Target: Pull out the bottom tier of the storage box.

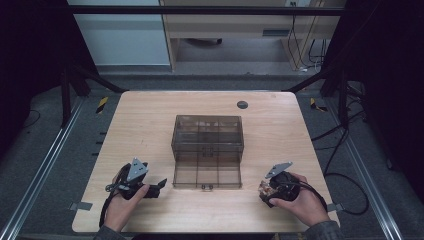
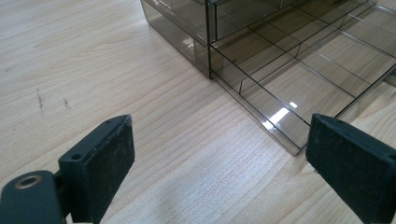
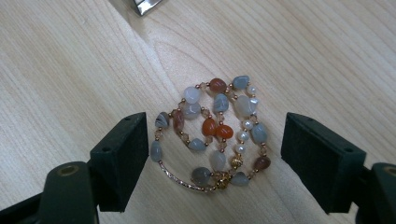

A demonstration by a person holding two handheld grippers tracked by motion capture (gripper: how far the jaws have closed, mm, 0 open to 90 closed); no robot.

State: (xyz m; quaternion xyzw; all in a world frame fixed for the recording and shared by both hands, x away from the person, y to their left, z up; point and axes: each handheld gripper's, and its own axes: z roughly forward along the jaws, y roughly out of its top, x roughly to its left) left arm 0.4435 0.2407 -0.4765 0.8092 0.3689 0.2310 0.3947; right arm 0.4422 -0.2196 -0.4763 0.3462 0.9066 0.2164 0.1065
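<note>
Lying between right gripper [image 3: 212,158] jaws, bracelet [image 3: 212,133]

organizer box [image 1: 207,150] mid-table, bracelet [image 3: 212,133] right of it

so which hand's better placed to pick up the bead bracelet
Right. The right gripper is open with its jaws either side of the bead bracelet on the table. The left gripper, also open, faces the open organizer box.
</note>
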